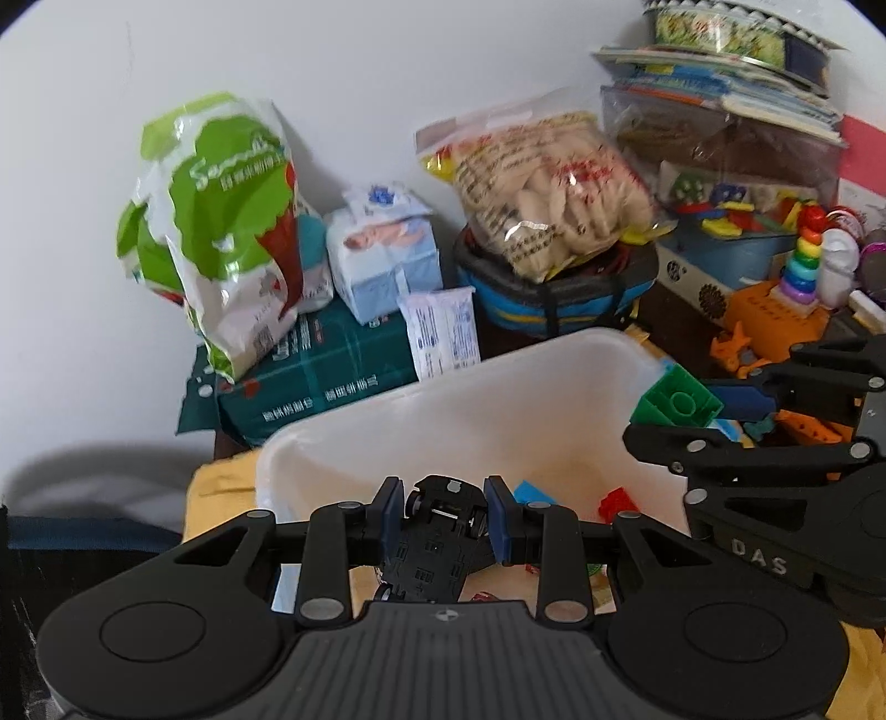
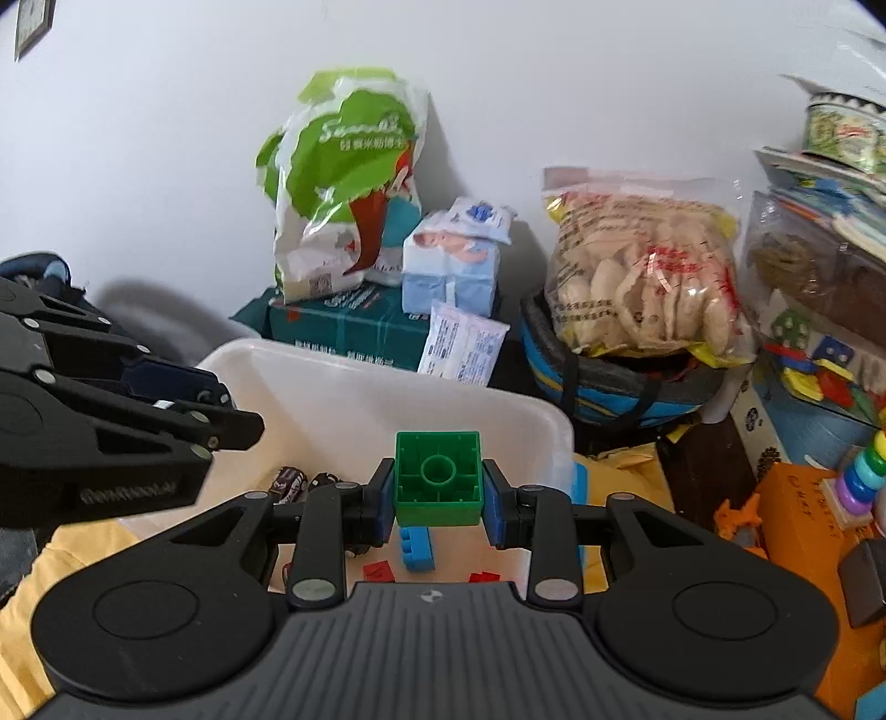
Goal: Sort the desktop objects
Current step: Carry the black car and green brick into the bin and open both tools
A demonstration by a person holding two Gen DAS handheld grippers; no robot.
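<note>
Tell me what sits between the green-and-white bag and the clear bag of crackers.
Between the green-and-white bag and the cracker bag sits a pale blue tissue pack on a dark green box, clearest in the right wrist view.

A plain white wall (image 2: 166,166) fills the background, evenly lit (soft shadows fall low on it). A small dark-framed picture (image 2: 33,22) hangs at its upper left. A yellow cloth (image 2: 626,471) covers the bench.
</note>
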